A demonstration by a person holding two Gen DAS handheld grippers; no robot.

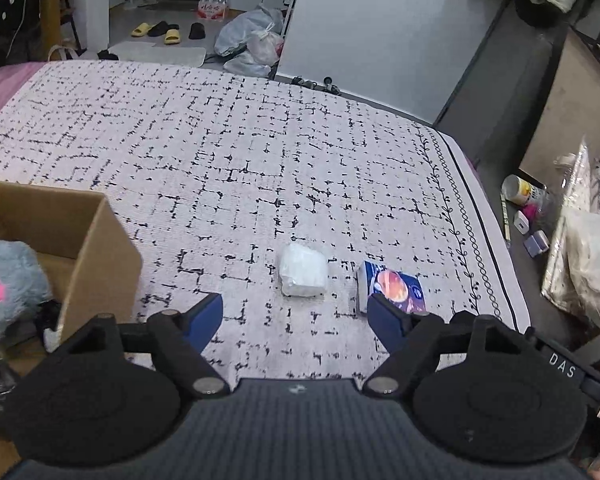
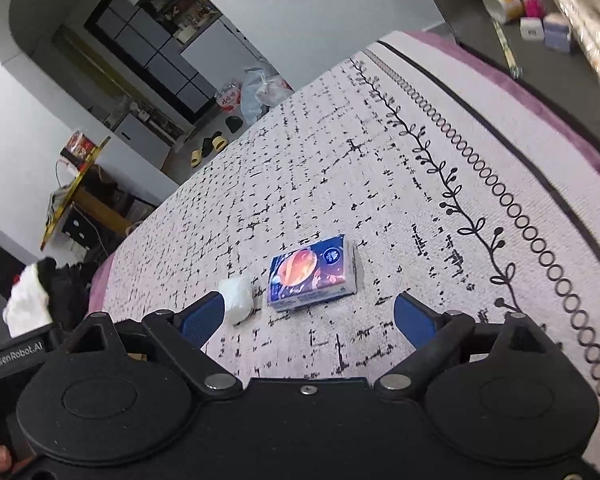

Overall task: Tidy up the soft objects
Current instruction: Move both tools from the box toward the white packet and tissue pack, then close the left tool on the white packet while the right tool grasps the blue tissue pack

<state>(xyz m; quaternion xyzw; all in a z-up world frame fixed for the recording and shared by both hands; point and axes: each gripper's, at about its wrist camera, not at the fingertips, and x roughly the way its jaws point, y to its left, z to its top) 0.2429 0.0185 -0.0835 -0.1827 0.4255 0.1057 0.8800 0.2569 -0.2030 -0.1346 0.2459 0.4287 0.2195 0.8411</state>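
Note:
A white soft pack in clear wrap (image 1: 303, 270) lies on the patterned bed cover (image 1: 220, 152), just ahead of my open, empty left gripper (image 1: 296, 312). A blue tissue pack with an orange picture (image 1: 396, 286) lies to its right, partly behind the right finger. In the right wrist view the blue tissue pack (image 2: 312, 274) lies ahead of my open, empty right gripper (image 2: 310, 314), with the white pack (image 2: 238, 296) by the left finger. A cardboard box (image 1: 80, 240) at the left holds a grey and pink plush toy (image 1: 4, 280).
The bed's right edge (image 1: 496, 248) drops to a dark floor with a can (image 1: 518, 190), small boxes and plastic bags (image 1: 580, 264). Beyond the bed's far edge lie slippers (image 1: 168, 32) and filled bags (image 1: 252, 40).

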